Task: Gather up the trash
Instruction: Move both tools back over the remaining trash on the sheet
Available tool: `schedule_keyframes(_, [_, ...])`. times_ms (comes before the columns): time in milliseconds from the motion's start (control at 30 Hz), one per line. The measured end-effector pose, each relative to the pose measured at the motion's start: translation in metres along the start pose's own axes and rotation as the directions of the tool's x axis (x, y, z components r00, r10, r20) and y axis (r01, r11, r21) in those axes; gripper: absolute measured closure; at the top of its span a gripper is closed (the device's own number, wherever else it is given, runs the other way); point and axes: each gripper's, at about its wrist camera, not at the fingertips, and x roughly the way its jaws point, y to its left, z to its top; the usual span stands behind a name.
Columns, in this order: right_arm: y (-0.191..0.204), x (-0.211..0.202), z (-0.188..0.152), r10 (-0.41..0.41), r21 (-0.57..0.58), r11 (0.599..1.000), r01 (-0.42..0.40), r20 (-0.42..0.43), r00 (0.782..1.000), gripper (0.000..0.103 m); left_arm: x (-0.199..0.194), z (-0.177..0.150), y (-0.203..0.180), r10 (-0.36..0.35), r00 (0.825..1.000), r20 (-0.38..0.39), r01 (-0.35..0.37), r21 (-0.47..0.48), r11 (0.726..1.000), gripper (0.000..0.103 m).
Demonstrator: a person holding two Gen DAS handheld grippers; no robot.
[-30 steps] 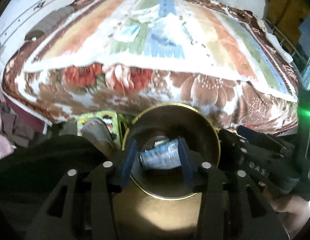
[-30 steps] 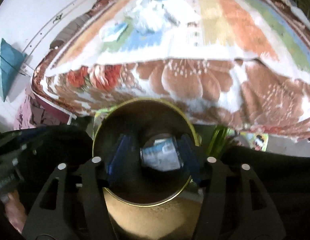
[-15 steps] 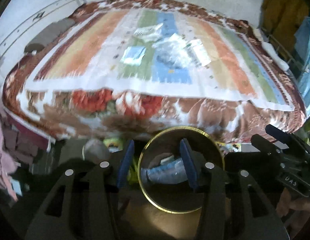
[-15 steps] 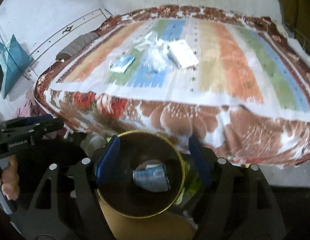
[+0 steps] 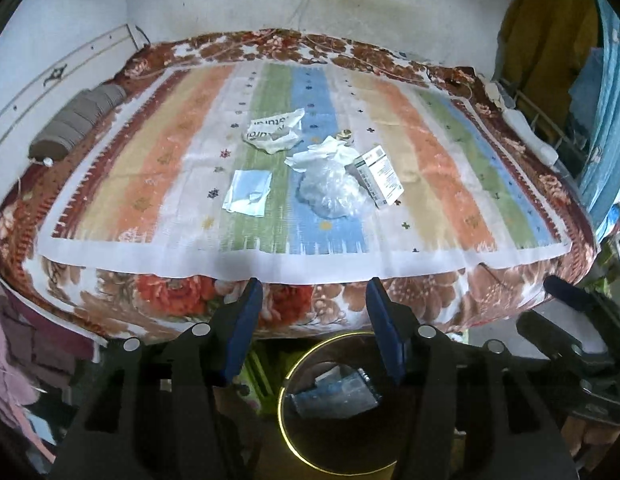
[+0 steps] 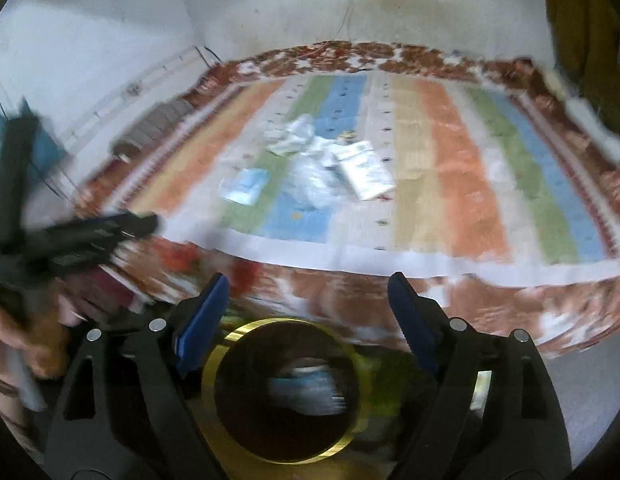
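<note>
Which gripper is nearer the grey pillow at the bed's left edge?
Left. The left gripper sits off the bed's near edge, on the grey pillow's side; the right gripper is beside it, farther from the pillow. Both jaws are opening, nothing between them.

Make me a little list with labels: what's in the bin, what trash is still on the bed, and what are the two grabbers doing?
bin: round, gold rim, holds one bluish wrapper
bed: striped cover
trash on bed: printed paper, white tissue, clear plastic bag, white box, pale blue packet
left gripper: opening, nothing between
right gripper: opening, nothing between
</note>
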Motion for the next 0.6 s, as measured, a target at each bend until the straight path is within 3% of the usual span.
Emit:
schedule_keyframes(100, [0.006,0.006,0.011,-0.017,-0.055,0.998,0.018,0.019,1.0,0.021,0.008,0.005,0.001,0.005,1.0,-0.01,-0.005,-0.007,1.0,0.049])
schedule_keyframes(200, [0.001,0.021,0.024,0.007,-0.039,0.999,-0.007,0.011,1.0,0.021,0.015,0.012,0.006,-0.009,1.0,-0.027,0.008,-0.043,0.999,0.049])
schedule_keyframes(400, [-0.001,0.051,0.041,0.026,-0.057,0.998,-0.027,-0.01,1.0,0.021,0.034,0.033,0.014,0.079,0.997,0.0,-0.079,-0.022,0.997,0.047])
schedule_keyframes(600, [-0.001,0.091,0.051,-0.006,-0.101,0.995,0.001,-0.053,0.999,0.015,0.07,0.06,0.031,0.104,0.995,-0.006,-0.104,-0.032,0.994,0.046])
